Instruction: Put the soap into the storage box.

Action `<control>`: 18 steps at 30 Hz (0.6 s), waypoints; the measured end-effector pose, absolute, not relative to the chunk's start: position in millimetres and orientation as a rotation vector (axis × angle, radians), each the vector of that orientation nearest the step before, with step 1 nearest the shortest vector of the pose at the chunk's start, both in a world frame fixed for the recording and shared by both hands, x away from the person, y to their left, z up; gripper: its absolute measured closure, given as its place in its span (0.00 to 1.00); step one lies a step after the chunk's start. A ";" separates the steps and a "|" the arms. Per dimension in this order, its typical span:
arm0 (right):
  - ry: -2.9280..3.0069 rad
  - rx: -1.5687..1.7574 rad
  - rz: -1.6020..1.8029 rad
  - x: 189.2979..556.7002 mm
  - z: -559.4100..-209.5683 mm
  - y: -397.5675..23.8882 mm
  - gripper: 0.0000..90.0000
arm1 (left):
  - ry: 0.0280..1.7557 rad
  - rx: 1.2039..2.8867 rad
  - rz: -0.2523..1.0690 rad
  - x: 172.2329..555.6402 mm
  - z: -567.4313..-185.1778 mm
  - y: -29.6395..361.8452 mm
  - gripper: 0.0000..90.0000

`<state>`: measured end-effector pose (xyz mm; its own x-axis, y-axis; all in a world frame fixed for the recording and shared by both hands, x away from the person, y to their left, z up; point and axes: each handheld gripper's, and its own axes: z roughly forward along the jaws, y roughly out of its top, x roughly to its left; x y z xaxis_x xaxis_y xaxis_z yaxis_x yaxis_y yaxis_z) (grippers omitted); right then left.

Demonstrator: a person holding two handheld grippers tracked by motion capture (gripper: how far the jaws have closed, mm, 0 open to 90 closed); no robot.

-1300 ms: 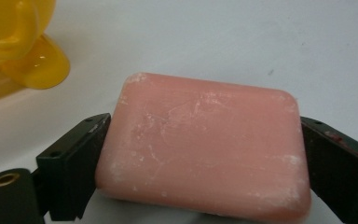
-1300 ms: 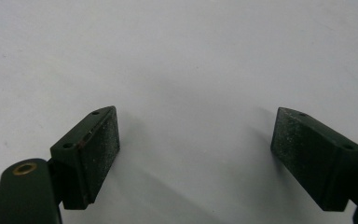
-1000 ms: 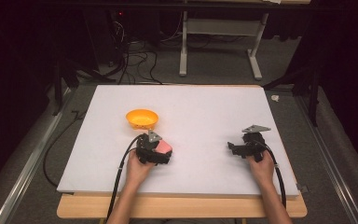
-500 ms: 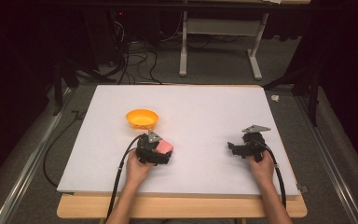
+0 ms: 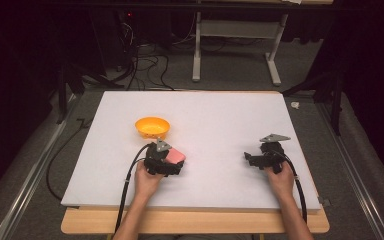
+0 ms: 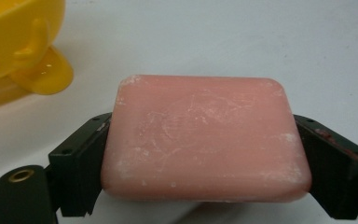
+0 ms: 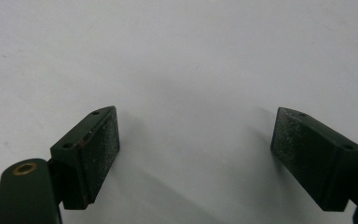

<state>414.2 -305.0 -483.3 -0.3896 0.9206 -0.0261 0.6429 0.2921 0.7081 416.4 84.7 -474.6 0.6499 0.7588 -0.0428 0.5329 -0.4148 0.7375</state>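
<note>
Left tongs clamped on pink soap bar, one jaw on each short side, bar low over white table. Yellow bowl close by, at 11 o'clock from bar. Step judged: soap gripped, carry pending; next move needs lift, short reach toward bowl. Right tongs spread wide, empty, resting at 3 o'clock. Both forearms enter from 6 o'clock, wrists low.
</note>
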 end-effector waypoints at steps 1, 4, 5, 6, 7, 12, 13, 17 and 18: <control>2.135 1.398 0.865 414.2 -483.3 -305.0 0.18 | 0.999 2.118 0.386 416.4 -474.6 84.7 0.15; 2.135 1.398 0.865 414.3 -483.3 -305.0 0.18 | 1.001 2.105 0.394 414.5 -470.3 88.0 0.15; 2.135 1.397 0.865 414.2 -483.3 -305.0 0.18 | 1.004 2.091 0.402 413.5 -468.0 89.8 0.15; 2.135 1.398 0.865 414.2 -483.3 -305.0 0.18 | 1.004 2.088 0.402 413.2 -467.0 90.6 0.15; 2.135 1.397 0.865 414.2 -483.3 -304.9 0.18 | 1.004 2.088 0.402 413.2 -467.0 90.6 0.15; 2.135 1.398 0.865 414.2 -483.3 -305.0 0.18 | 1.005 2.071 0.411 410.2 -461.9 93.8 0.15; 2.135 1.398 0.865 414.2 -483.3 -305.0 0.18 | 1.006 2.070 0.412 409.6 -461.0 94.3 0.15; 2.137 1.398 0.863 414.2 -483.1 -305.0 0.18 | 1.001 2.062 0.418 407.8 -457.7 96.7 0.15; 2.136 1.398 0.863 414.2 -483.2 -305.0 0.18 | 1.003 2.057 0.420 407.5 -457.1 97.3 0.15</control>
